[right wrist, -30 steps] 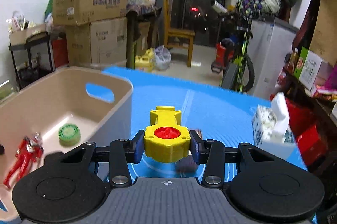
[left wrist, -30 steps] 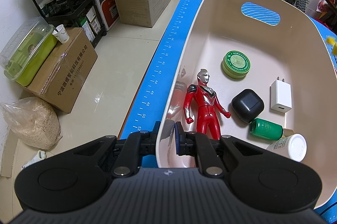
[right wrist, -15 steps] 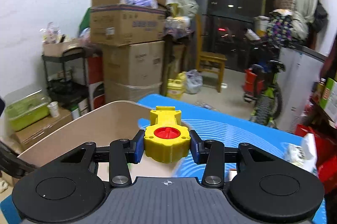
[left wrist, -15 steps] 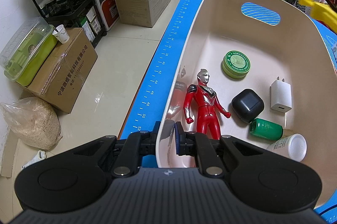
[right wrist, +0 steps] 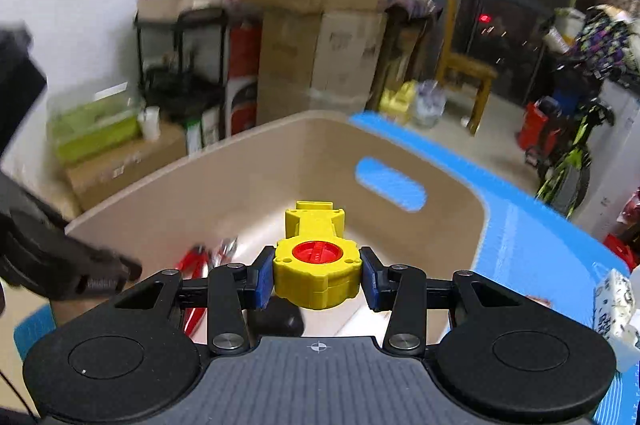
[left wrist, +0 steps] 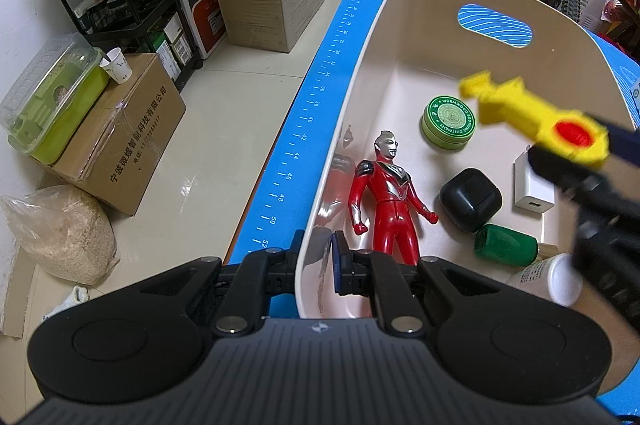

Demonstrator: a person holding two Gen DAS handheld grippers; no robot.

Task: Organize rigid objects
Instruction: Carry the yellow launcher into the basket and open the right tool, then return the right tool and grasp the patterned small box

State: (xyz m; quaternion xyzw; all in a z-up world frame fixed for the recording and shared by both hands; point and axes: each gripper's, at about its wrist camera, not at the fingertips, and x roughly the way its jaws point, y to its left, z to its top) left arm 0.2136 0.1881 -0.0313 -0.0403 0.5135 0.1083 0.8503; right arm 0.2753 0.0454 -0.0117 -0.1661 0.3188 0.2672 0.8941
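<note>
Hanging over the open bin (left wrist: 404, 25), the yellow toy (right wrist: 316, 261) has come in from the tabletop side: a second ago it was held above the blue mat (right wrist: 532, 225) with the bin off to the left, and half a second ago it was only at the far rim. Now, in the left wrist view, it sits above the bin's right half, over the white charger (left wrist: 530, 185), not touching anything inside. The right gripper (right wrist: 317, 277) is clenched on it, one blue pad on each side of the round body with the red cap on top, stem pointing away. I judge the carry is nearly done and what remains is to lower and let go.

The left gripper (left wrist: 316, 257) has not shifted across the three moments; its fingers (left wrist: 340, 265) straddle the bin's near wall, one outside and one inside, pinching it to steady the bin.

Inside the bin lie a red figure (left wrist: 390, 197) on its back along the left wall, a green tin (left wrist: 448, 123) further in, a black case (left wrist: 470, 199) near the middle, the charger to its right, a green bottle (left wrist: 504, 245) on its side and a white bottle (left wrist: 548, 277) by the near right corner. None of these has moved. The clearest floor is toward the far end below the handle slot (left wrist: 494, 27), so a drop there looks least likely to land on something.
</note>
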